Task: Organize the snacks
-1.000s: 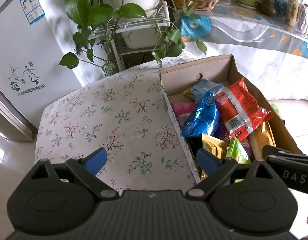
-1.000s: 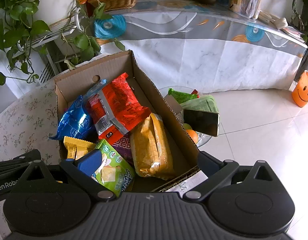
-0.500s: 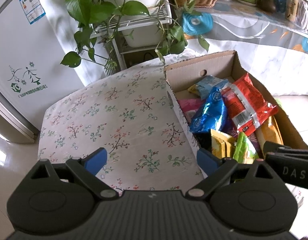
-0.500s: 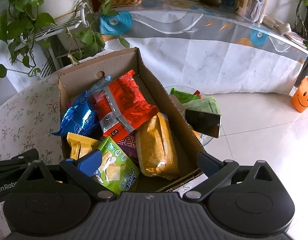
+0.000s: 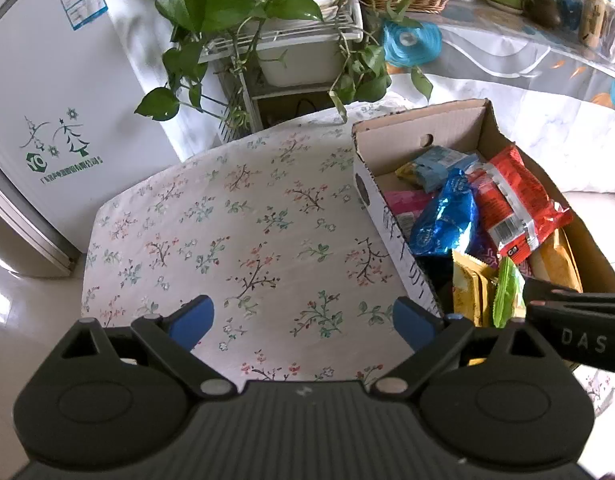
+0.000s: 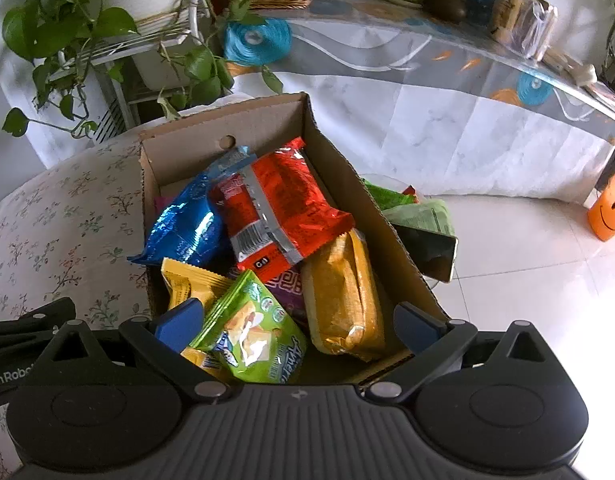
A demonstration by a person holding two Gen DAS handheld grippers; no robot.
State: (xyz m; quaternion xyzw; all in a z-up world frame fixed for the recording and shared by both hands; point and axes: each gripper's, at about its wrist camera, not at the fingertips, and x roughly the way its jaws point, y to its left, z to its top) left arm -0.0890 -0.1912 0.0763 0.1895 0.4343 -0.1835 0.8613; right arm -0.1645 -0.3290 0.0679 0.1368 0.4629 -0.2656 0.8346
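Note:
A cardboard box (image 6: 259, 124) full of snack packets stands on the right side of a floral-cloth table (image 5: 235, 220). Inside lie a red packet (image 6: 283, 212), a blue foil packet (image 6: 187, 224), a green packet (image 6: 255, 332), an orange-yellow pack (image 6: 343, 296) and a small yellow pack (image 6: 183, 280). My right gripper (image 6: 298, 324) hangs open over the box's near end, the green and orange-yellow packs below its spread fingers, untouched. My left gripper (image 5: 303, 320) stands open above the bare cloth, just left of the box (image 5: 423, 128), holding nothing.
A white fridge (image 5: 47, 100) and a plant stand with trailing leaves (image 5: 283, 40) are behind the table. Right of the box sits a glass bowl holding a phone (image 6: 427, 244) and green packets. Beyond are a long draped table (image 6: 427, 120), tiled floor and an orange pumpkin bucket (image 6: 607, 212).
Both grippers have drifted a little to the left, so the box sits further right in each view. Both stay wide open and no packet has shifted.

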